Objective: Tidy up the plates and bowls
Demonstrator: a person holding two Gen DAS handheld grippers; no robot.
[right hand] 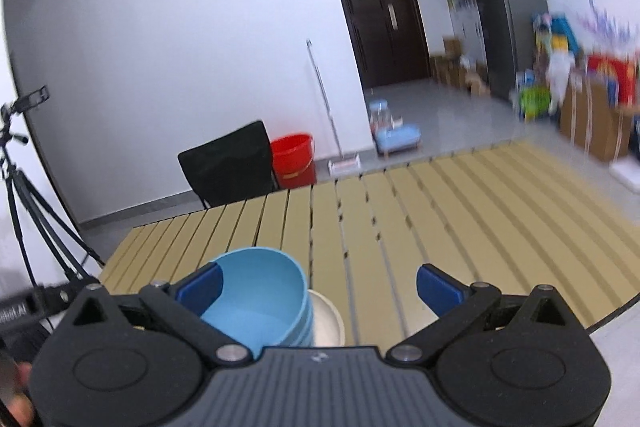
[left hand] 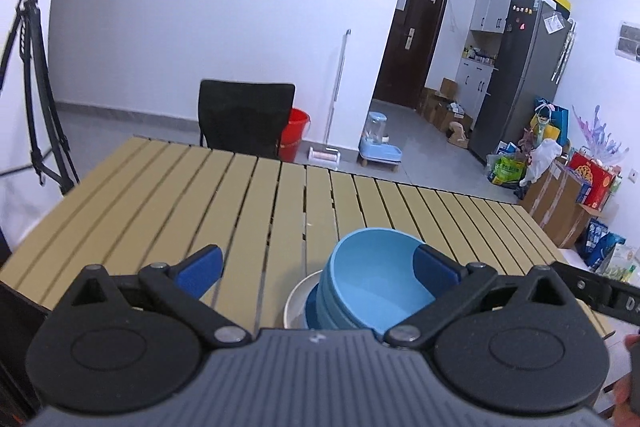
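A stack of light blue bowls [left hand: 374, 287] stands on a white plate [left hand: 298, 301] on the slatted tan table [left hand: 168, 195]. In the left wrist view my left gripper [left hand: 318, 267] is open wide above the near table, and the bowls lie below its right finger. In the right wrist view the same blue bowls [right hand: 260, 299] and white plate [right hand: 326, 321] sit under the left finger of my right gripper [right hand: 320, 283], which is also open. Nothing is between either pair of pads. The other gripper's black body [left hand: 596, 291] shows at the right edge.
A black chair [left hand: 244, 119] stands behind the table's far edge, with a red bucket [left hand: 296, 131] and a mop beside it. A camera tripod [left hand: 36, 67] stands at the left. A fridge [left hand: 520, 75] and boxes fill the right of the room.
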